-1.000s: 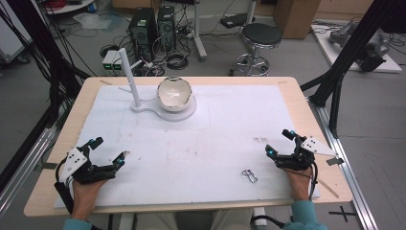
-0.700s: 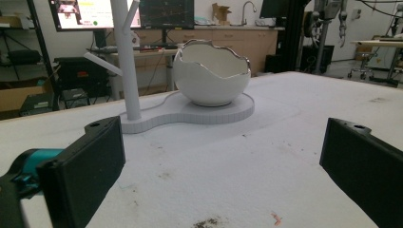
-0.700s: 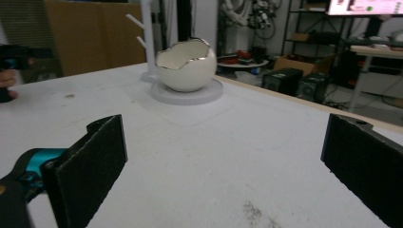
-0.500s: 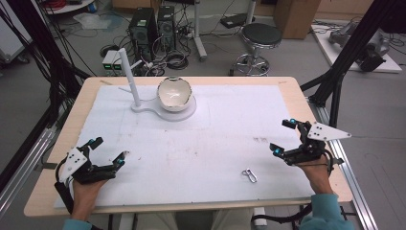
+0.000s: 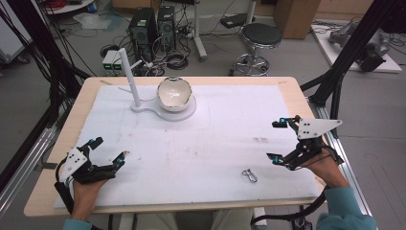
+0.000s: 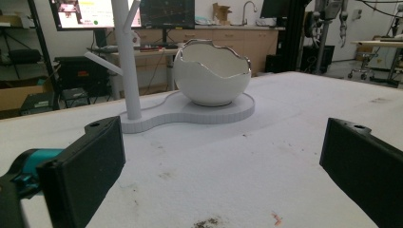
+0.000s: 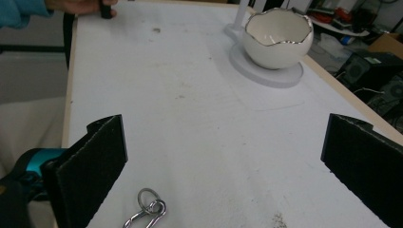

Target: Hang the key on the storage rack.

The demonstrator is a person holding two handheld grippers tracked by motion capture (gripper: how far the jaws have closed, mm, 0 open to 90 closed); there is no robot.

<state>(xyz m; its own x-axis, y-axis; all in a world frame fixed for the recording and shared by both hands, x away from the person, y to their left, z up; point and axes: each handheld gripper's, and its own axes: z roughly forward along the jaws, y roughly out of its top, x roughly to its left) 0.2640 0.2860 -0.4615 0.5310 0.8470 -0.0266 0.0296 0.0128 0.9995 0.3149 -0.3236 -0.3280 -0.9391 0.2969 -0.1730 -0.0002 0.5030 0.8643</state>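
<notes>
Looking down from the high view, the left gripper (image 5: pixel 107 151) rests near the table's (image 5: pixel 287 86) near-left corner with its jaws spread apart and nothing between them, and the right gripper (image 5: pixel 278 140) hangs over the right edge of the white mat (image 5: pixel 225 124), jaws likewise released and empty. A small metal clip with a ring (image 5: pixel 249 175) lies flat on the mat, near the front edge, just left of the right gripper and apart from it. At the far side sits a white eggshell-shaped bowl (image 5: pixel 174 93) on a flat white stand (image 5: pixel 186 113), with a white branched post (image 5: pixel 129 76) rising from the stand's left end.

The right gripper view brings the clip with a ring (image 7: pixel 146 211) close, lying between the two black jaws but nearer the left one, touching neither. The left gripper view looks straight at the bowl (image 6: pixel 211 71), showing its jagged silver rim, with bare, lightly stained mat between jaws and stand.

Beyond the table stand a round stool (image 5: pixel 261 36) and computer towers (image 5: pixel 153 26) among floor cables; black frame struts cross both upper corners
</notes>
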